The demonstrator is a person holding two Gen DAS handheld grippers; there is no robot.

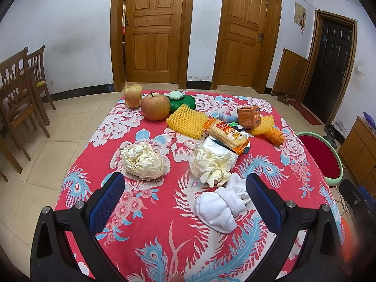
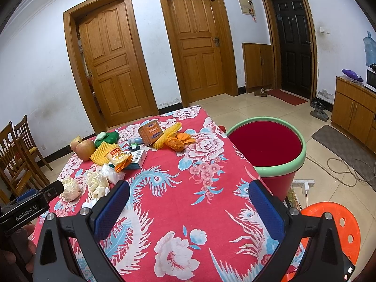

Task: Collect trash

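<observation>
Claws both wide, empty: left claw (image 1: 185,188) above sock (image 1: 217,208) near bench (image 1: 293,188) front; right claw (image 2: 189,196) over bare cloth. Trash: two paper wads (image 1: 143,161) (image 1: 211,165) just ahead of left claw, wrapper (image 1: 226,136) and yellow net (image 1: 186,122) behind. Bucket (image 2: 279,165) beside bench, right.

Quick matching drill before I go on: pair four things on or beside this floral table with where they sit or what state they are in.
Things:
1. red bucket with green rim
2. white rolled sock
3. red-yellow apple
4. left tongs

Places or states:
A. far-left part of the table, beside a green toy pepper
B. open, holding nothing
C. on the floor at the table's right edge
D. on the cloth between the blue pads

Pairs: 1-C, 2-D, 3-A, 4-B
</observation>
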